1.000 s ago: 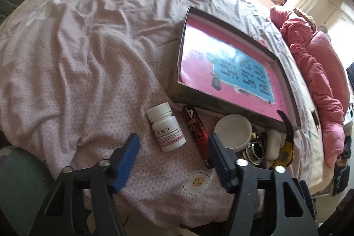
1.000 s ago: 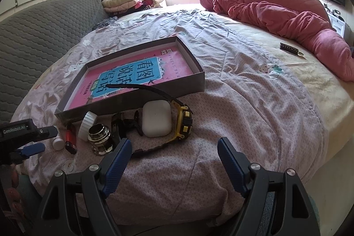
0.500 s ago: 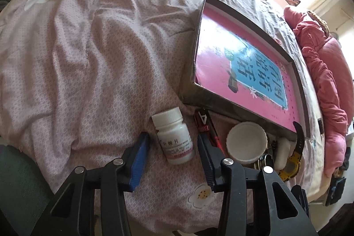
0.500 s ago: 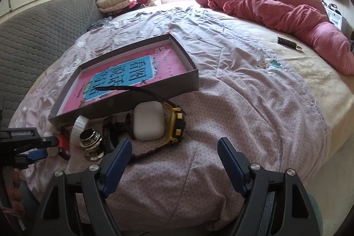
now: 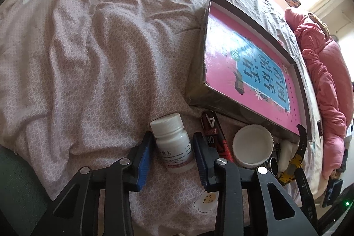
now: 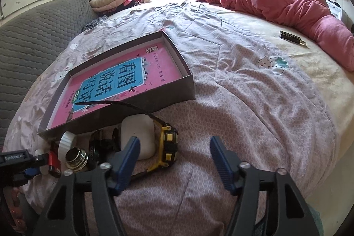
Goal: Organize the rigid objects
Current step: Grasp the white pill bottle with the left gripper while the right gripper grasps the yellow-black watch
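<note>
A white pill bottle [image 5: 172,143] lies on the pink bedsheet. My left gripper [image 5: 172,147] straddles it, its blue pads close on both sides with narrow gaps showing. Beside it lie a red-black bar [image 5: 215,138], a white lid [image 5: 252,146], a metal ring [image 6: 76,157], a white earbud case [image 6: 138,136] and a yellow-black watch [image 6: 168,147]. A shallow grey box [image 6: 132,101] holds a pink book [image 6: 115,85]. My right gripper [image 6: 174,158] is open and empty, hovering over the sheet just right of the watch.
A pink quilt [image 6: 276,1] is bunched at the far right of the bed. A small dark tag [image 6: 289,35] lies near it. A grey quilted headboard [image 6: 33,37] runs along the left. The bed edge drops off below both grippers.
My left gripper has moved forward and narrowed around the pill bottle. My right gripper has shifted slightly closer to the watch and stays open.
</note>
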Tool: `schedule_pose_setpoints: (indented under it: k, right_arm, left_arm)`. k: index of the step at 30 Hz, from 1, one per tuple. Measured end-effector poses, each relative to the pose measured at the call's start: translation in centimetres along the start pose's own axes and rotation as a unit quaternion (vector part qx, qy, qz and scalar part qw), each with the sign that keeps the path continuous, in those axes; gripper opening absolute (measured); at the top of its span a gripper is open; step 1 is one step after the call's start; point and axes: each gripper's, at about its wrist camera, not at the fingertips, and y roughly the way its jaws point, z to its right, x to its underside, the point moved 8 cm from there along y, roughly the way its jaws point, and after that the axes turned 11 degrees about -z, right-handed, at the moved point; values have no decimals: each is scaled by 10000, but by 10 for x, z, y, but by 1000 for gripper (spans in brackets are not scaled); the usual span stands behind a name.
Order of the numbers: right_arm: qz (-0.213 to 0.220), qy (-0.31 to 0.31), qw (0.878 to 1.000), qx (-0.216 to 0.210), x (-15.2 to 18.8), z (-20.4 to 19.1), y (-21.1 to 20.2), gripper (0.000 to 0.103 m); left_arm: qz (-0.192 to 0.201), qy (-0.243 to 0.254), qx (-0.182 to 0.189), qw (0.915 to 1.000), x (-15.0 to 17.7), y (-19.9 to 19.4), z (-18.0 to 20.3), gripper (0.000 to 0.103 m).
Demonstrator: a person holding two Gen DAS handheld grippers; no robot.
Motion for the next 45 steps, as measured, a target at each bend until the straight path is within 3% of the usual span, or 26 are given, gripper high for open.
schedule_pose_setpoints:
  k: [3, 5, 15, 17, 26, 40, 45]
  right_arm:
    - [44, -55, 10000, 7, -1, -1, 2, 58]
    - [36, -137, 9999, -5, -2, -5, 5, 48]
    - [-9, -380, 9992, -105, -1, -17, 17, 26]
    - [-5, -410, 9991, -136, -2, -16, 19, 17]
    - [30, -410, 9985, -373, -3, -16, 15, 17]
    - [183, -350, 9984, -407, -2, -12, 3, 17]
    - [215, -305, 9984, -432, -1, -11, 0, 17]
  left_arm:
    - [-14, -51, 34, 10000, 0, 2, -2, 36]
    - [-7, -42, 41, 10000, 1, 2, -5, 36]
    - [-4, -49, 16, 10000, -3, 7, 0, 35]
    - [-1, -51, 0, 10000, -2, 8, 1, 35]
    - [82, -45, -51, 9999, -3, 10, 4, 32]
    - [258, 40, 157, 9995, 4, -17, 4, 29]
    - [243, 133, 53, 9996, 8, -21, 2, 27]
